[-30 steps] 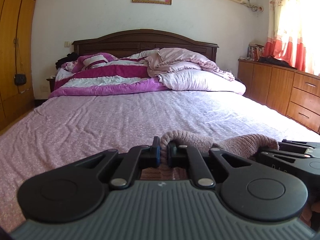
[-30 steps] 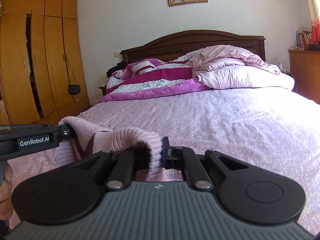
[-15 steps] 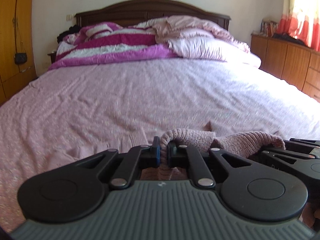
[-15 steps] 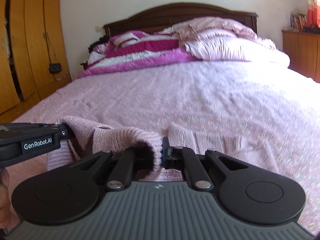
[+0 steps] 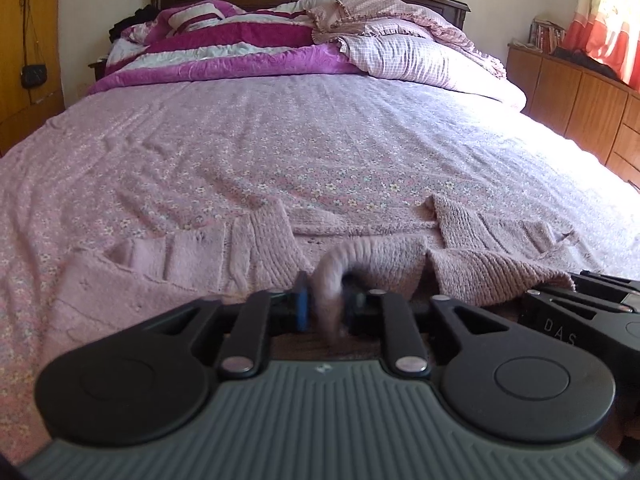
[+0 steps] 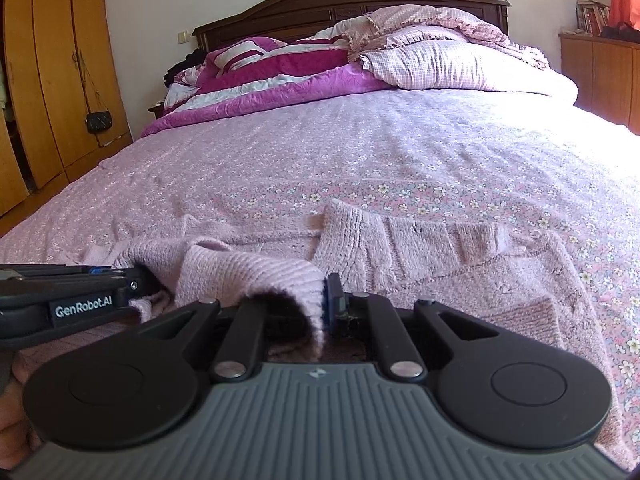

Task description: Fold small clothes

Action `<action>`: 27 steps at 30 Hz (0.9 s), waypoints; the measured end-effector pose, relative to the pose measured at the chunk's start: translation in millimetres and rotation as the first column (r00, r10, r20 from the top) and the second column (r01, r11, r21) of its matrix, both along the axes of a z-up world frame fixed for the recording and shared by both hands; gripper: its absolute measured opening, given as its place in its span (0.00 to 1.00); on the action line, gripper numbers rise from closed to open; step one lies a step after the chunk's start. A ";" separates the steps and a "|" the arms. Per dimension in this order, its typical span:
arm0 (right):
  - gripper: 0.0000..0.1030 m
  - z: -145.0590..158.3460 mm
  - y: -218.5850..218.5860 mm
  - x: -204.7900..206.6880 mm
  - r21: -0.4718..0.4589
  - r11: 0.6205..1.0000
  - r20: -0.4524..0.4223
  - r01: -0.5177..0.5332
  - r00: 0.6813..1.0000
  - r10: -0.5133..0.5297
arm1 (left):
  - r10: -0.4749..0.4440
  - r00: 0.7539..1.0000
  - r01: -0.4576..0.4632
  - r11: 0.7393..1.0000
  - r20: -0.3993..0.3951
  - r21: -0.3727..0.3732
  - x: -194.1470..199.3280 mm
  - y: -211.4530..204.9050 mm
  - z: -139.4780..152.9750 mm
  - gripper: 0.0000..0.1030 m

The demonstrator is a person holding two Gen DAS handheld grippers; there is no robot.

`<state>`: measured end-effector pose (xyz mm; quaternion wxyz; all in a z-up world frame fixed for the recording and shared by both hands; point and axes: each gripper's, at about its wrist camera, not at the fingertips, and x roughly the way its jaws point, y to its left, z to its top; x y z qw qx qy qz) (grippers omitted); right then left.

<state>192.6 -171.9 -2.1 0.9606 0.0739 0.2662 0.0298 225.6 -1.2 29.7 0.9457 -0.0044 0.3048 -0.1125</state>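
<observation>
Laying the pink knitted sweater [image 5: 208, 264] flat on the bed [image 5: 320, 152].
My left gripper [image 5: 326, 304] has just been opening around its edge; my right gripper [image 6: 322, 304] pinches it, loosening; next, release.

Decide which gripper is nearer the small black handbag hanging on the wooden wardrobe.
Left. The left gripper sits on the handbag's side; the right gripper is beside it, farther from the wardrobe. Both jaws have just been opening, pink knitted sweater between them.

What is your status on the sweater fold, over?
Left gripper jaws just opening, pink sweater fold loose between. Right gripper barely opening, pinching sweater edge. Sweater down on bed; nothing in the way.
</observation>
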 end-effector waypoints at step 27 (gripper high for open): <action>0.65 32.7 -3.0 -141.6 -0.047 0.998 0.071 -0.050 0.996 0.053 | -0.053 0.999 0.053 0.998 0.005 0.026 -109.6 21.5 32.8 0.43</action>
